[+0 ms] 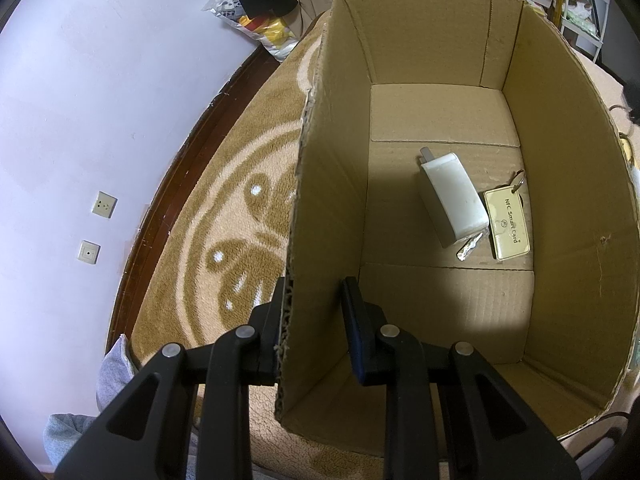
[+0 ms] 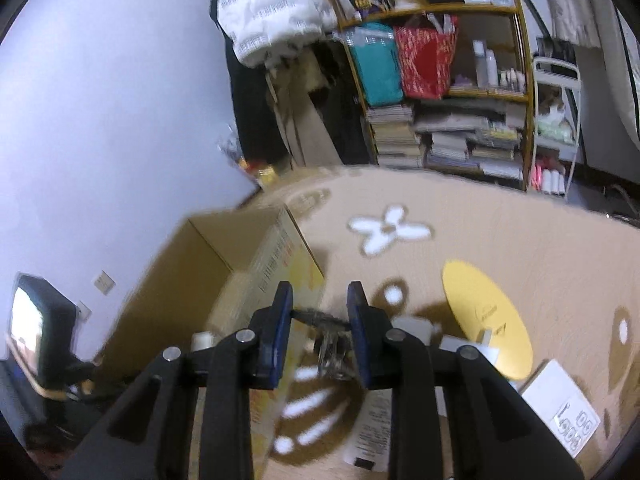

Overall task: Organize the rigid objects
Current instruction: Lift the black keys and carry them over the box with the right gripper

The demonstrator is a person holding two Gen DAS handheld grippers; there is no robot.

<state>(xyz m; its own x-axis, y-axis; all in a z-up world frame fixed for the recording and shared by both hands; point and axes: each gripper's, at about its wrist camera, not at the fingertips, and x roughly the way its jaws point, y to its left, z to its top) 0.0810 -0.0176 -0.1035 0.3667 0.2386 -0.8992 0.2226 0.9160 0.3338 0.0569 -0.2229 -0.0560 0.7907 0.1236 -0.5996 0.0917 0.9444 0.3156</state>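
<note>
Keys (image 2: pixel 330 334) hang between our right gripper (image 2: pixel 320 308) jaws, pinched by the ring above the rug (image 2: pixel 500 232). Our left gripper (image 1: pixel 314 304) sits wide open astride the box (image 1: pixel 320 184) wall; inside lie a charger (image 1: pixel 454 196) and card (image 1: pixel 507 224), touching.
</note>
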